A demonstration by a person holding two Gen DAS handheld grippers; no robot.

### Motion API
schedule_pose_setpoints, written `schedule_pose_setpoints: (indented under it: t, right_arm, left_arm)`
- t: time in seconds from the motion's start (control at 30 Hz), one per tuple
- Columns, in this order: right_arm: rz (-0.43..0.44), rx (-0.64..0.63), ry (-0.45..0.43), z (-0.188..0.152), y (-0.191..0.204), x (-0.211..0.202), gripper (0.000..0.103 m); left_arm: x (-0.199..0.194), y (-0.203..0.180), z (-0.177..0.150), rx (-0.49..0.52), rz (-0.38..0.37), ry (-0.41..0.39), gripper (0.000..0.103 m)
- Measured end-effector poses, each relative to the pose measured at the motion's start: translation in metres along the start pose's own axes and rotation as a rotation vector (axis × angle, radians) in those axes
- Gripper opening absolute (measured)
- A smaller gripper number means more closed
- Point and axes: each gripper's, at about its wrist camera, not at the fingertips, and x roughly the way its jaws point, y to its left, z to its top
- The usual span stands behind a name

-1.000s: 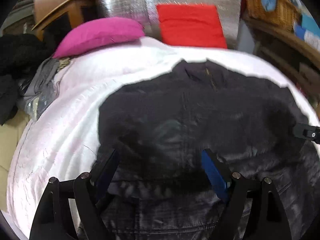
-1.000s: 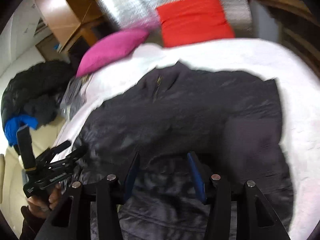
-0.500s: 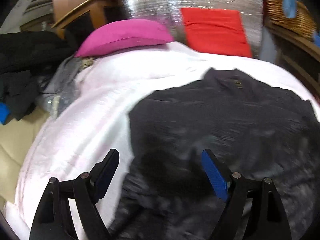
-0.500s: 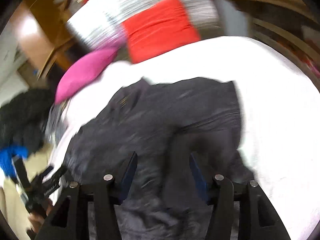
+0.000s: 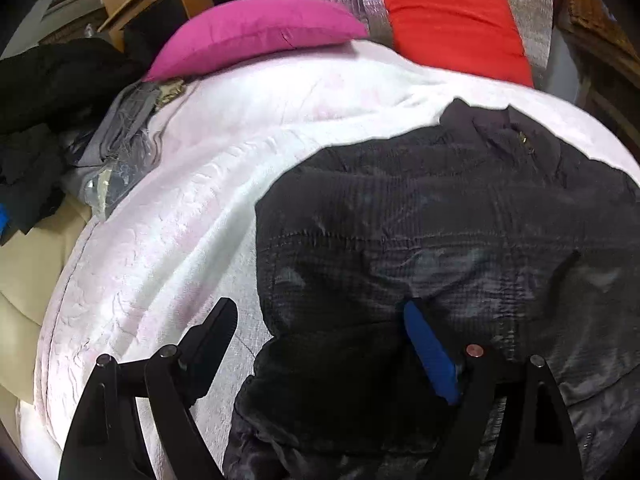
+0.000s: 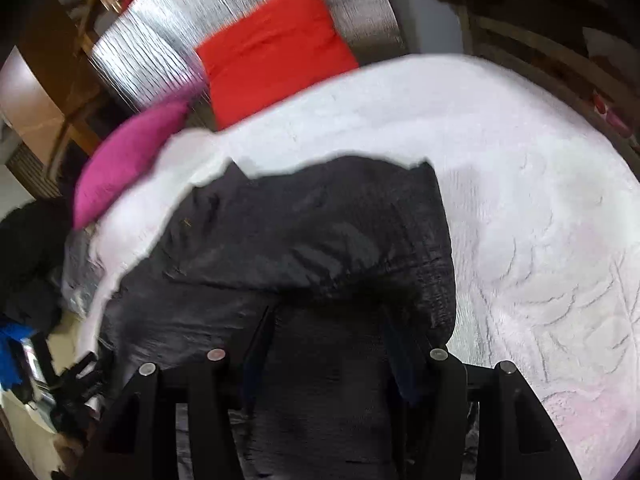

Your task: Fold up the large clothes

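One dark quilted jacket (image 5: 440,216) lies spread on the white bedspread (image 5: 192,208), right under both sets of tongs. The left gripper (image 5: 320,320) hangs over the jacket's near left edge with its jaws wide and nothing pinched: one finger sits above bare bedspread, the blue-padded one above the dark cloth. The right gripper (image 6: 328,320) is low over the jacket's right side, its jaws about half apart with a flap of the dark fabric lying between them; whether the pads actually press on it I cannot tell, the picture being blurred there. The jacket is black and faintly shiny, stitched in a fine grid, its collar with a small brass fitting pointing away from the tongs. Beyond the collar lie two cushions, one magenta cushion (image 5: 256,32) and one red cushion (image 5: 456,24), against a silver foil sheet (image 6: 168,48). Left of the left tongs sits a heap of black clothes (image 5: 44,92).
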Motion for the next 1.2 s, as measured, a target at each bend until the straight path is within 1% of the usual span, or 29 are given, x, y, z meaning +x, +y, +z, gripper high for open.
schedule_pose_setpoints:
  t: [0.07,0.17,0.27,0.3,0.43,0.53,0.6,0.73,0.8,0.87,0.9,0.97,1.03,1.2]
  right_arm:
    - [0.011,-0.032,-0.023,-0.003,0.009,-0.013,0.058]
    - [0.037,-0.110,0.003,-0.012,0.030,-0.019,0.058]
    - [0.025,-0.167,0.050,-0.026,0.046,-0.019,0.054]
    - [0.020,-0.173,0.069,-0.032,0.049,-0.016,0.049]
    - [-0.048,-0.199,0.158,-0.048,0.050,0.011,0.048]
    - [-0.043,-0.188,0.155,-0.045,0.052,0.012,0.048]
    - [-0.024,-0.171,0.131,-0.042,0.053,0.005,0.048]
    - [0.007,-0.191,0.080,-0.037,0.055,-0.011,0.048]
    - [0.000,-0.202,0.108,-0.039,0.059,-0.002,0.048]
    - [-0.033,-0.206,0.163,-0.040,0.059,0.016,0.048]
    - [-0.040,-0.212,0.173,-0.041,0.059,0.022,0.048]
    - [-0.048,-0.226,0.161,-0.039,0.063,0.021,0.049]
    - [-0.028,-0.215,0.155,-0.038,0.063,0.013,0.049]
    - [-0.005,-0.198,0.134,-0.044,0.052,-0.011,0.049]
  left_arm:
    - [-0.010,-0.003,-0.002,0.021,0.000,-0.023,0.086]
    - [-0.025,-0.014,-0.012,0.085,0.017,-0.069,0.086]
    - [-0.034,-0.022,-0.022,0.119,0.005,-0.085,0.086]
    - [-0.036,-0.023,-0.025,0.128,0.007,-0.088,0.086]
    - [-0.036,-0.034,-0.035,0.185,0.047,-0.103,0.086]
    - [-0.036,-0.033,-0.034,0.185,0.047,-0.105,0.086]
    - [-0.038,-0.032,-0.034,0.176,0.037,-0.104,0.086]
    - [-0.036,-0.030,-0.035,0.168,0.027,-0.100,0.086]
    - [-0.038,-0.033,-0.036,0.168,0.027,-0.101,0.086]
    - [-0.039,-0.034,-0.038,0.168,0.027,-0.101,0.086]
    - [-0.039,-0.034,-0.038,0.168,0.027,-0.101,0.086]
    - [-0.039,-0.034,-0.039,0.172,0.029,-0.104,0.086]
    - [-0.039,-0.034,-0.040,0.173,0.037,-0.105,0.086]
    - [-0.048,-0.030,-0.045,0.159,0.041,-0.108,0.086]
